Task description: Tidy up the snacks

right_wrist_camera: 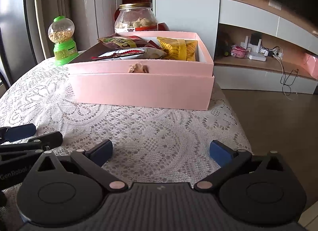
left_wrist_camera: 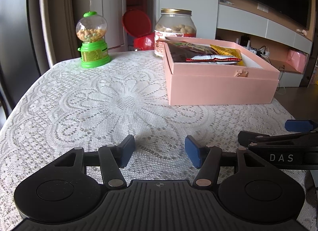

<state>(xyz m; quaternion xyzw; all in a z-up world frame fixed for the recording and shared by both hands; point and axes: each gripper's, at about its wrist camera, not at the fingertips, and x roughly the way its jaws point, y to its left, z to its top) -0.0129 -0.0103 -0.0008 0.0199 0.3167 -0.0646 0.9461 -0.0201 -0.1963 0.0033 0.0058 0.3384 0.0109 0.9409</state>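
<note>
1. Low in both frames, we hold the left gripper (left_wrist_camera: 160,150) with jaws partly open and the right gripper (right_wrist_camera: 161,152) with jaws spread wide; both are empty over the lace-covered counter (left_wrist_camera: 89,101).
2. Bare lace lies between us and the pink box (right_wrist_camera: 139,87), its long side facing the right jaws, the nearer pair.
3. Snack packets (right_wrist_camera: 129,53) fill it.
4. Upper left, the green candy dispenser (left_wrist_camera: 92,40) and peanut jar (left_wrist_camera: 175,26) stand outside, beyond the box.

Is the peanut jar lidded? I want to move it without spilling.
Yes, lidded: the peanut jar stands upright behind the pink box with its gold lid on. How tightly, cannot tell.
</note>
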